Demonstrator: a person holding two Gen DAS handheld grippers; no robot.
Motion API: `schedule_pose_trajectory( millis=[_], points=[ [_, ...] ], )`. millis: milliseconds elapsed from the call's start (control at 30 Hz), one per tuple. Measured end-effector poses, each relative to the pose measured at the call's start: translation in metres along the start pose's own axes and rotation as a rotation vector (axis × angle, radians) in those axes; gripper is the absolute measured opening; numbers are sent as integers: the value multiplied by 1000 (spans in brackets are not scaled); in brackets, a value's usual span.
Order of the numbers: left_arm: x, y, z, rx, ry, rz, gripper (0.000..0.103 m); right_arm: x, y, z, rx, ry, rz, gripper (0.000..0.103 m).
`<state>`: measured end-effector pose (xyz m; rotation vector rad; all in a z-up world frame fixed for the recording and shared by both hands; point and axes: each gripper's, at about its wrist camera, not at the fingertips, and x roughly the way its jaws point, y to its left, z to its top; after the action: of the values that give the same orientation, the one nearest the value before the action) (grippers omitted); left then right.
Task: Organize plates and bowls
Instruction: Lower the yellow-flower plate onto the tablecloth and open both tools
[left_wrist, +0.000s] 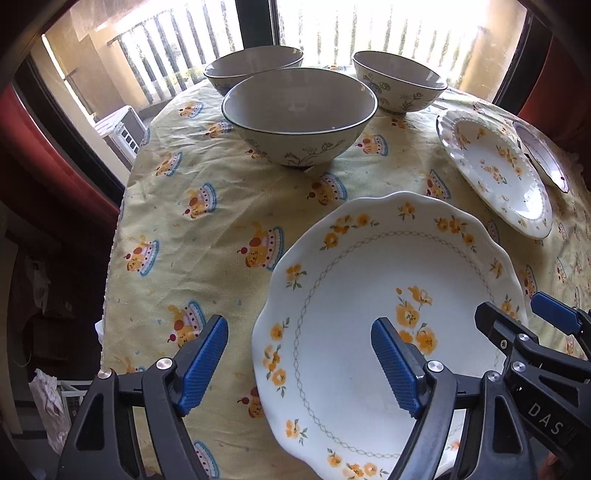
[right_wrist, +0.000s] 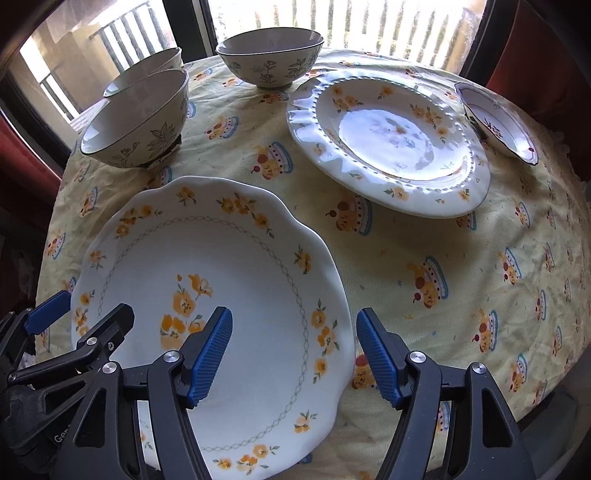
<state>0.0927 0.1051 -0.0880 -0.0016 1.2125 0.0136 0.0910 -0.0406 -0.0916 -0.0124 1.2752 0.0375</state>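
Scalloped plate (left_wrist: 369, 314), white with orange flowers: lies flat on the counter (left_wrist: 207, 184) directly under both grippers, nearest item in either view. Left gripper (left_wrist: 299, 363): fingers spread wide, empty, straddling the plate's left rim, one pad over the cloth and one over the plate's well. Right gripper (right_wrist: 293, 356): likewise spread and empty, straddling the plate's right rim, the inner pad over the well and the outer over the cloth. Neither pad can be confirmed as touching the plate. Judgement: both grippers stand about equally near, one to each side, so the rim is open to a pinch from either.

Beaded plate (right_wrist: 391, 144), glossy, orange sprigs: ahead and to the right, apart from the scalloped plate, nearer the right gripper. Small dish (right_wrist: 498, 122), dark-edged: just beyond the beaded plate's far right rim; contact unclear.

Three bowls, grey floral: nearest bowl (left_wrist: 299, 118) ahead of the left gripper; second bowl (left_wrist: 255, 66) just behind it; third bowl (left_wrist: 399, 81) to their right.

Surface: yellow tablecloth (right_wrist: 443, 295) with cake print, wrinkled. Room: window with railing (left_wrist: 388, 33) beyond, strongly backlit.
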Motion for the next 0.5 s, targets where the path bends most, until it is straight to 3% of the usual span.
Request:
schedule_pose_trajectory(
  millis=[367,500],
  points=[
    [-26,-22,39,4,-65,-59,83,-47,-21,32,1,-143,-53,80],
    [-32,-37,55,-16,-94,-57,83,-52,-36,46,1,-158,-66,80]
  ],
)
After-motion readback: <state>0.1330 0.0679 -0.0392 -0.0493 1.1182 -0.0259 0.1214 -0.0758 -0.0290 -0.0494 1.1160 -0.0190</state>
